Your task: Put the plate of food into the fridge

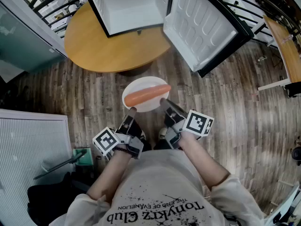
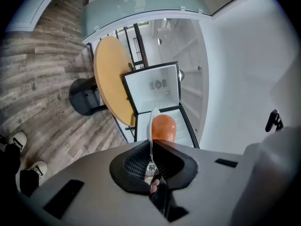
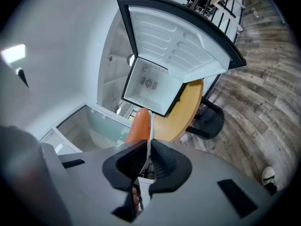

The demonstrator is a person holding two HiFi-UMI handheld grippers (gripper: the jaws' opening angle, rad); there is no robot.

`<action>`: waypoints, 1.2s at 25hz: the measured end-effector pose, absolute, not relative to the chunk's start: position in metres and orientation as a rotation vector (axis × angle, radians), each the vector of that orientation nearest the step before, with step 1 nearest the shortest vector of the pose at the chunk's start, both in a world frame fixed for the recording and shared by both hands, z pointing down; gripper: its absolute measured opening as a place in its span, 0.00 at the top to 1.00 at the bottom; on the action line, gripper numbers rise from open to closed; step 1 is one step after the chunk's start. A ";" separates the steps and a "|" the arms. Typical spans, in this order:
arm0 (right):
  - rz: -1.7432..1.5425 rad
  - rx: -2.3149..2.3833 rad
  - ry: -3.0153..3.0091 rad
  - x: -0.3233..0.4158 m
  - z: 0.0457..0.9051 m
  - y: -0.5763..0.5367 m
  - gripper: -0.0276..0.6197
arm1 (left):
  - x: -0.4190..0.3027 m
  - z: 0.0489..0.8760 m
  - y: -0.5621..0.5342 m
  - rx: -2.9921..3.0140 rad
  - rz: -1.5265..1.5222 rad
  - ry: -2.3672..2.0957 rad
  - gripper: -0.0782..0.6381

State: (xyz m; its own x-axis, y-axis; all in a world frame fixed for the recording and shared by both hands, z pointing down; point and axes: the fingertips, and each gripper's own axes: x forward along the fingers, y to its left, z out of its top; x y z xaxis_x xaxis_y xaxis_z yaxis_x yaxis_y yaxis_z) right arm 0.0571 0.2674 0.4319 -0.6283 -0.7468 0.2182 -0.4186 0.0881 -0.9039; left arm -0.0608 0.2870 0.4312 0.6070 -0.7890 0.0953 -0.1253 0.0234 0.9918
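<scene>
Round wooden table (image 1: 103,46) stands on a grey-brown plank floor (image 1: 244,112), black railing (image 1: 51,4) behind it, frosted glass panel (image 1: 19,36) alongside, white wall (image 2: 235,55) beyond.

Gloss, grain and matt plastic.
Glossy white plate (image 1: 143,81), ceramic or plastic, under smooth, faintly shiny orange food (image 1: 146,94) at mid-frame; matt honey-coloured wooden worktop (image 1: 103,46) at upper left; smooth moulded white plastic lining the fridge (image 1: 129,7) and its door (image 1: 200,29) along the top, dark-framed; grained grey-brown wood-look floor (image 1: 244,102) at right; matt grey plastic left gripper (image 2: 151,157) and right gripper (image 3: 148,161), with ribbed black pads (image 2: 135,162); soft printed cloth shirt (image 1: 160,192) at bottom.
</scene>
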 end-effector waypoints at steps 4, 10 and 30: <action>-1.530 -1.154 2.088 0.058 0.431 0.266 0.89 | -0.060 0.429 0.284 1.491 -0.615 -0.804 0.85; -1.529 -1.152 2.087 0.053 0.429 0.267 0.89 | -0.064 0.427 0.286 1.495 -0.606 -0.801 0.85; -1.494 -1.170 2.031 0.000 0.418 0.279 0.89 | -0.114 0.425 0.295 1.486 -0.585 -0.720 0.85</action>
State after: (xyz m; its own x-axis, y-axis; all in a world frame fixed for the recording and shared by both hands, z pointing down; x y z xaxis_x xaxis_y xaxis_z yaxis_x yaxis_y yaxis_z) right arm -0.0005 0.2789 0.4182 -0.5923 -0.7856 0.1788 -0.4044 0.0979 -0.9093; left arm -0.1145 0.2948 0.4251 0.6691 -0.7399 0.0696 -0.0825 0.0192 0.9964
